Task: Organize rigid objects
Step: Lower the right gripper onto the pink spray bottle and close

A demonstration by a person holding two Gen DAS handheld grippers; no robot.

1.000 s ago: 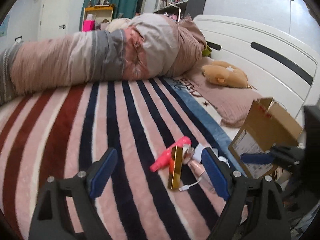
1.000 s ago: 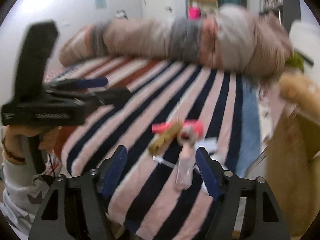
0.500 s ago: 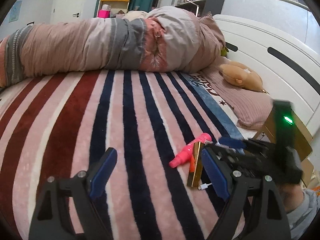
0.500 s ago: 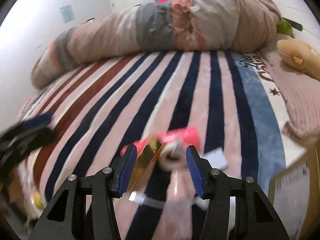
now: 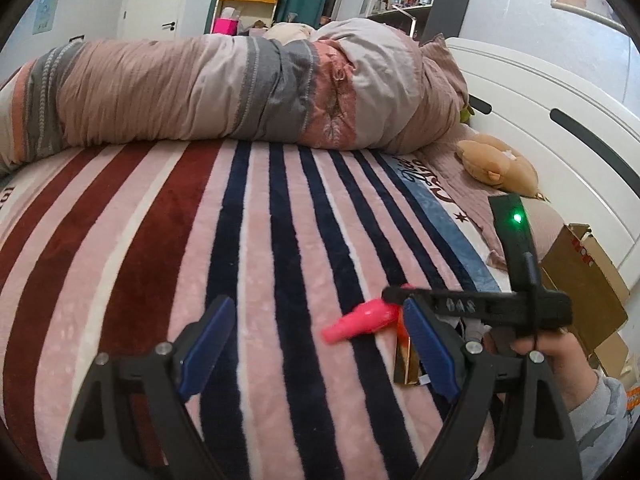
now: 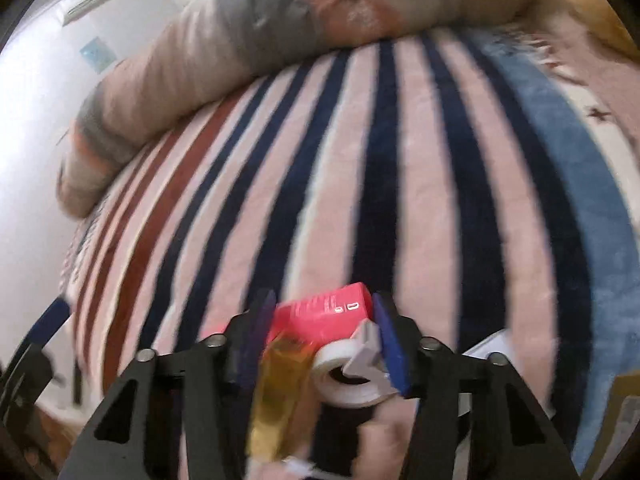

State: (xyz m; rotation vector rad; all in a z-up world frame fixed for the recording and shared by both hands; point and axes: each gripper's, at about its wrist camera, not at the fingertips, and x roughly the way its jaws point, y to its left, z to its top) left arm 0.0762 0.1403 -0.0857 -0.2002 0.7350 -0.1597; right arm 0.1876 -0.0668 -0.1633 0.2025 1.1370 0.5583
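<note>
A pink bottle (image 5: 360,319) lies on the striped blanket (image 5: 248,264), next to a gold box (image 5: 406,364). My left gripper (image 5: 316,344) is open and empty, hovering left of them. My right gripper (image 6: 324,334) is low over the pile with its jaws still apart around the pink bottle (image 6: 328,312); it also shows in the left wrist view (image 5: 394,294), held by a hand. A gold box (image 6: 280,392) and a white tape roll (image 6: 348,384) lie just below the right gripper. The right view is blurred.
A rolled duvet (image 5: 240,92) lies across the far side of the bed. A plush toy (image 5: 496,166) rests by the white headboard (image 5: 560,136). An open cardboard box (image 5: 580,284) stands at the right. A white card (image 6: 486,346) lies right of the pile.
My right gripper has dropped towards the pile and narrowed around the pink bottle. My left gripper has drifted slightly; the objects now sit further right in its view.
</note>
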